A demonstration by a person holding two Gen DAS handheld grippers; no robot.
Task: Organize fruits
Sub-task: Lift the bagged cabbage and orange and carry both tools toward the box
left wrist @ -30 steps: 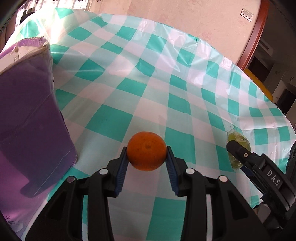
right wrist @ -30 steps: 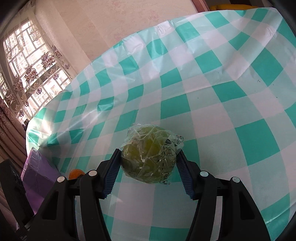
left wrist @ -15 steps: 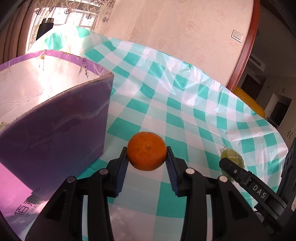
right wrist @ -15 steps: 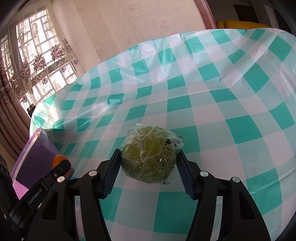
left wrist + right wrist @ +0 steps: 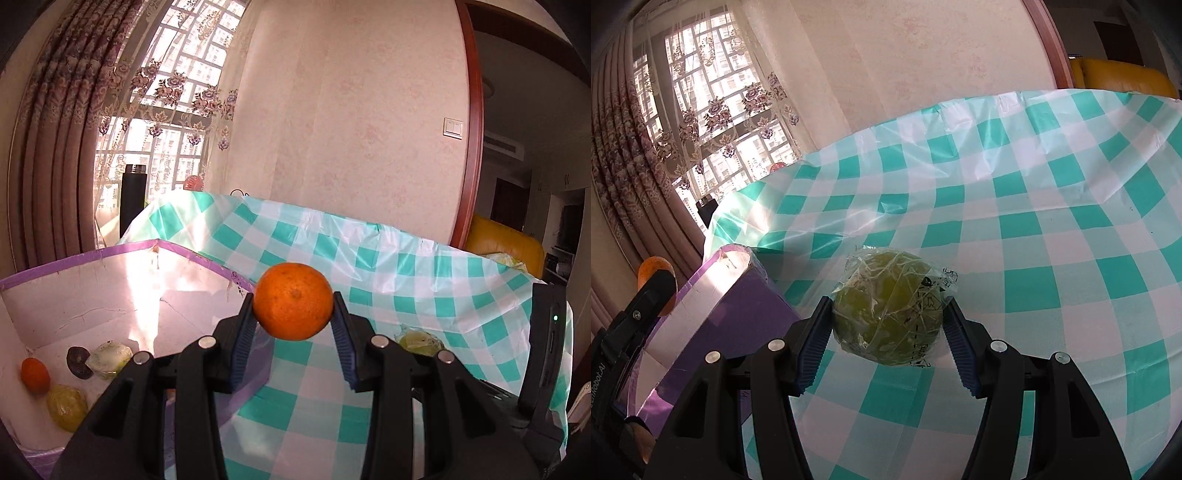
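Left wrist view: an open purple box (image 5: 122, 254) with a pale lining sits at the left on the green-and-white checked tablecloth (image 5: 424, 280). Inside, on its near left floor, lie a small orange fruit (image 5: 34, 374), a yellow wrapped fruit (image 5: 67, 406), a pale green wrapped fruit (image 5: 109, 360) and a dark purple item (image 5: 78, 362). The left gripper (image 5: 293, 319) is clamped on an orange (image 5: 293, 301), round, dimpled and bright, held clear of the cloth just right of the box's near wall. Right wrist view: the same box (image 5: 746, 295) appears at the left, its contents hidden from here. The right gripper (image 5: 886, 325) has its blue pads pressed on a green fruit (image 5: 886, 306) sealed in crinkled clear film printed with black marks, held above the cloth just right of the box.
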